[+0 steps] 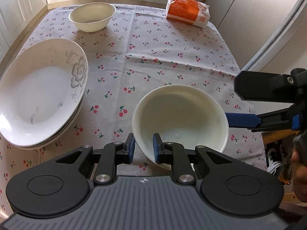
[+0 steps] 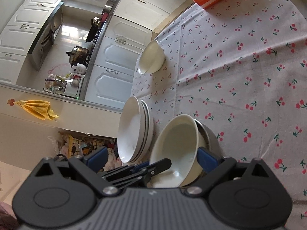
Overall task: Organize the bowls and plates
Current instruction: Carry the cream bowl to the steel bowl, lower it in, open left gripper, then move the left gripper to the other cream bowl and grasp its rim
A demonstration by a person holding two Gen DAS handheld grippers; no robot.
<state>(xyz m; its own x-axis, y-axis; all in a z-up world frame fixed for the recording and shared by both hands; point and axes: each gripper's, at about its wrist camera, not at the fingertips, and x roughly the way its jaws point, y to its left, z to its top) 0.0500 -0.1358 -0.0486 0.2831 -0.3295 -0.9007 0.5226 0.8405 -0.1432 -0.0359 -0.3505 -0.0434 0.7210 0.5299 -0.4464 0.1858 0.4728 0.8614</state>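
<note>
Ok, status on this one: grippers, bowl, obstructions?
Left gripper shut on near cream bowl rim. Right gripper open, flanking it. Stacked white plates alongside, clear.

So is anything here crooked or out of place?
Yes: the near white bowl sits tilted, its rim pinched by the left gripper, and seems to rest in a metal bowl. The plate stack looks uneven. The far bowl stands upright. No spill shows.

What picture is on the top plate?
A grey flower on the white top plate, clearest in the left wrist view.

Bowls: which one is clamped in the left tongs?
The near bowl, its rim pinched by the left tongs. The far bowl sits untouched near the table's far edge.
</note>
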